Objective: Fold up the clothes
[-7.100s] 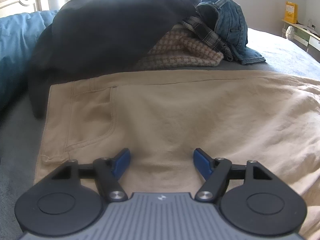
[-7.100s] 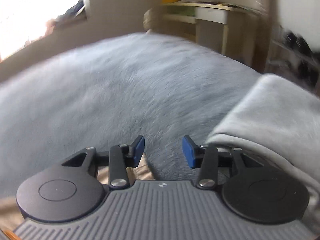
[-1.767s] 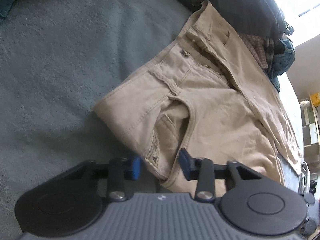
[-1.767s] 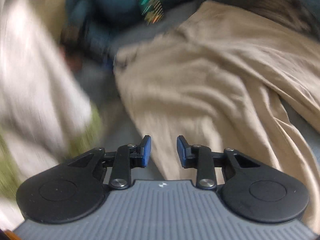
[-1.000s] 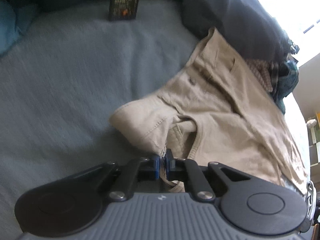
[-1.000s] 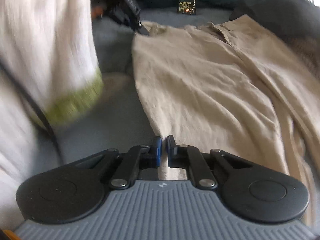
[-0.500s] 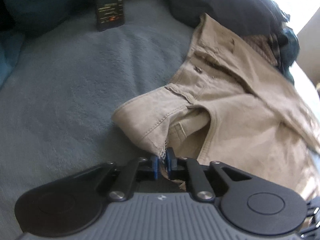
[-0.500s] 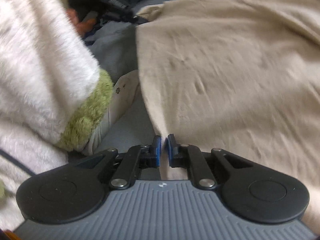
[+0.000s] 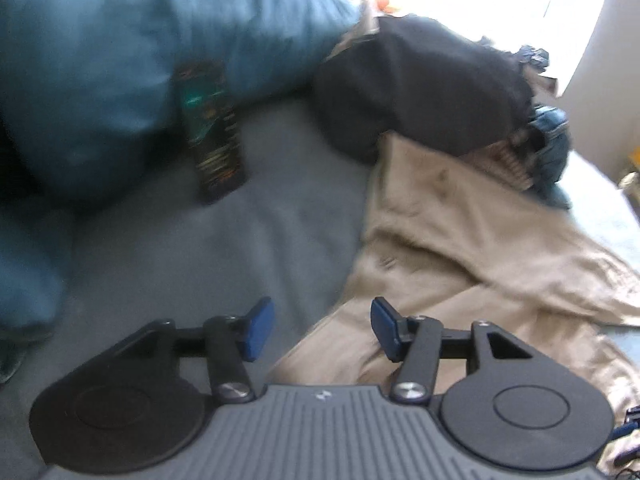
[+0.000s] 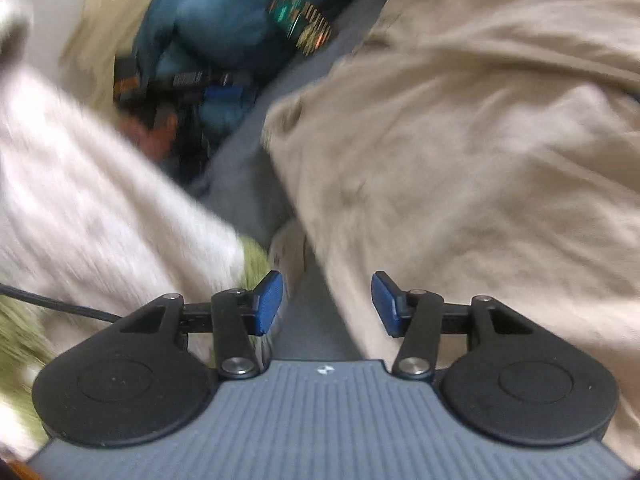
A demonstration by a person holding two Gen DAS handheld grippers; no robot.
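Observation:
Beige trousers (image 9: 460, 248) lie rumpled on the grey bed cover (image 9: 224, 248), with the waist end toward a dark pile of clothes. My left gripper (image 9: 318, 330) is open just above the near folded edge of the trousers and holds nothing. The right wrist view shows the same trousers (image 10: 460, 140) filling the right side of the picture. My right gripper (image 10: 326, 300) is open over the trousers' left edge and the grey cover (image 10: 308, 320), with nothing between its fingers. Both views are blurred.
A teal duvet (image 9: 100, 80) is heaped at the back left with a dark patterned box (image 9: 212, 140) against it. Black, checked and denim clothes (image 9: 432, 88) are piled behind the trousers. A person's fuzzy white sleeve with a green cuff (image 10: 100, 208) is at the left.
Both grippers were shut on the trousers' edge half a second ago and are now open. The cloth has dropped onto the bed and both cameras have swung.

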